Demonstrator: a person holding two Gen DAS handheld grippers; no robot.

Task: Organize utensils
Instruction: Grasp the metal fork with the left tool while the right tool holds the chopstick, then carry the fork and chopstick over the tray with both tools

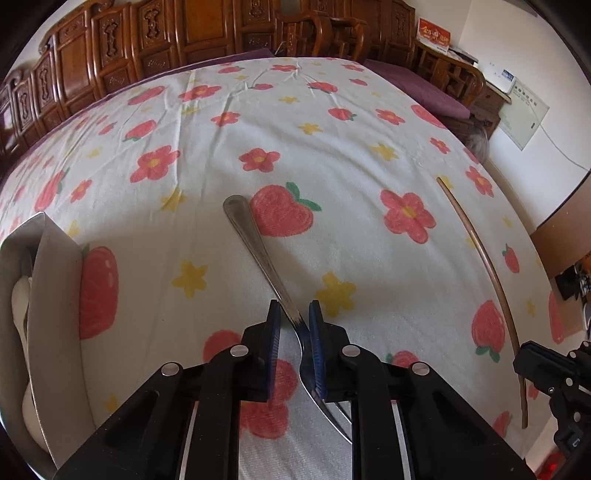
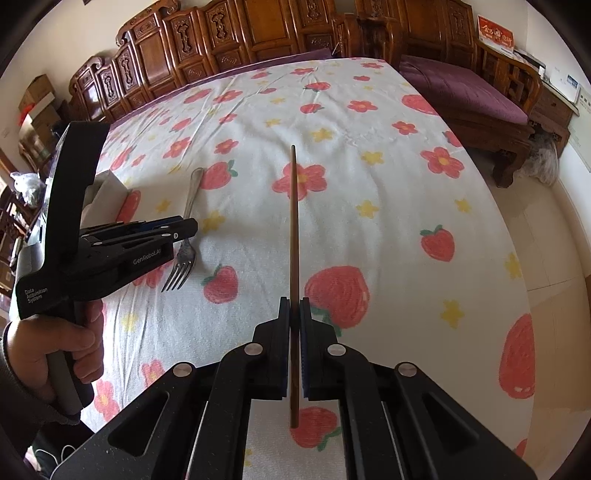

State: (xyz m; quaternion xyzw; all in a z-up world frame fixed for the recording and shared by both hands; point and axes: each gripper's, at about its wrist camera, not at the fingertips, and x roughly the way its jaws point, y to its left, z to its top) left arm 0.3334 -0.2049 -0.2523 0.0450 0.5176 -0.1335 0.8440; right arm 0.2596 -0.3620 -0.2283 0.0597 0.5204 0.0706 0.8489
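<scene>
A steel fork (image 1: 258, 254) lies on the flowered tablecloth, handle pointing away; it also shows in the right wrist view (image 2: 186, 229). My left gripper (image 1: 294, 314) straddles the fork's neck with its jaws a little apart, the right pad touching the metal; it shows from the side in the right wrist view (image 2: 184, 227). My right gripper (image 2: 294, 314) is shut on a brown wooden chopstick (image 2: 293, 229), which points straight ahead just above the cloth. The chopstick (image 1: 491, 280) and right gripper (image 1: 532, 356) appear at the right of the left wrist view.
A grey utensil box (image 1: 55, 295) holding a white spoon (image 1: 22, 306) stands at the left on the table. The table edge drops off at the right. Carved wooden benches (image 2: 258, 33) with purple cushions (image 2: 461, 88) stand behind.
</scene>
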